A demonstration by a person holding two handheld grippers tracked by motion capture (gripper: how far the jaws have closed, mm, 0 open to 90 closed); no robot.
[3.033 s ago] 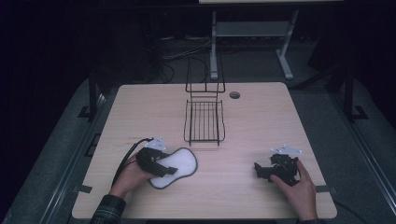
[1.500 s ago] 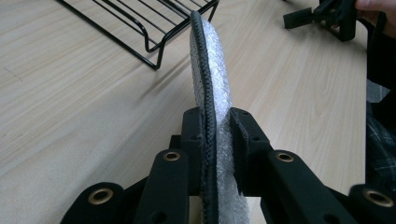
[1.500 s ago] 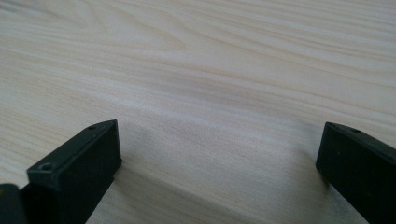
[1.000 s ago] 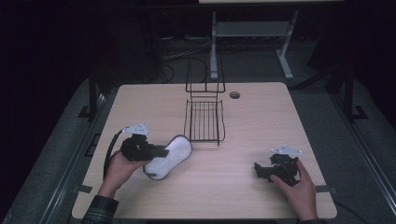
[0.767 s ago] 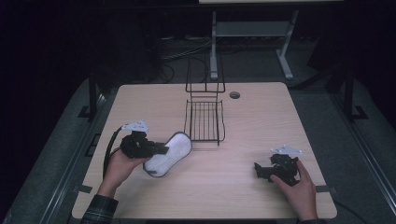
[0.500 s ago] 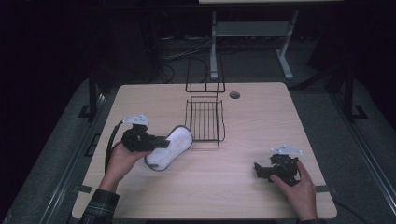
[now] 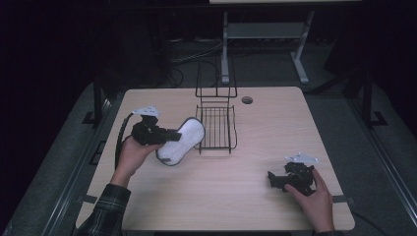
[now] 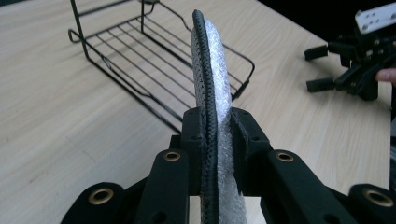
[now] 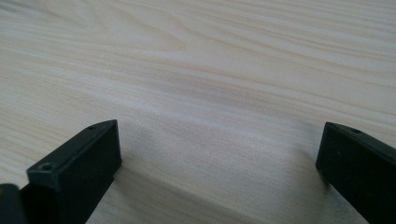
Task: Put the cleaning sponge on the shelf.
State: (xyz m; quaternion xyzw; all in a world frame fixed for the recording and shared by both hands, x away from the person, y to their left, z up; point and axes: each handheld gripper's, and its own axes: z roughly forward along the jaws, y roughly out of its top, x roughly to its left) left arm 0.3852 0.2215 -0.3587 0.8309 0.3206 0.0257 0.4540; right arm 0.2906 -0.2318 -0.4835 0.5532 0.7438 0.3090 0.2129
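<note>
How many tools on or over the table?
2. The left tool is at the table's left, clamped on the white pad beside the wire rack. The right tool rests near the right front edge, open, holding nothing.

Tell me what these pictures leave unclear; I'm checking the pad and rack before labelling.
- Pad, left gripper view: seen edge-on, its faces turned away; its near end is cut off by the bottom edge.
- Wire rack, high view: the upright back blends into the dark floor behind.
- Right gripper, high view: the hand covers its rear.
- Round spot on the table: too small to identify.
</note>
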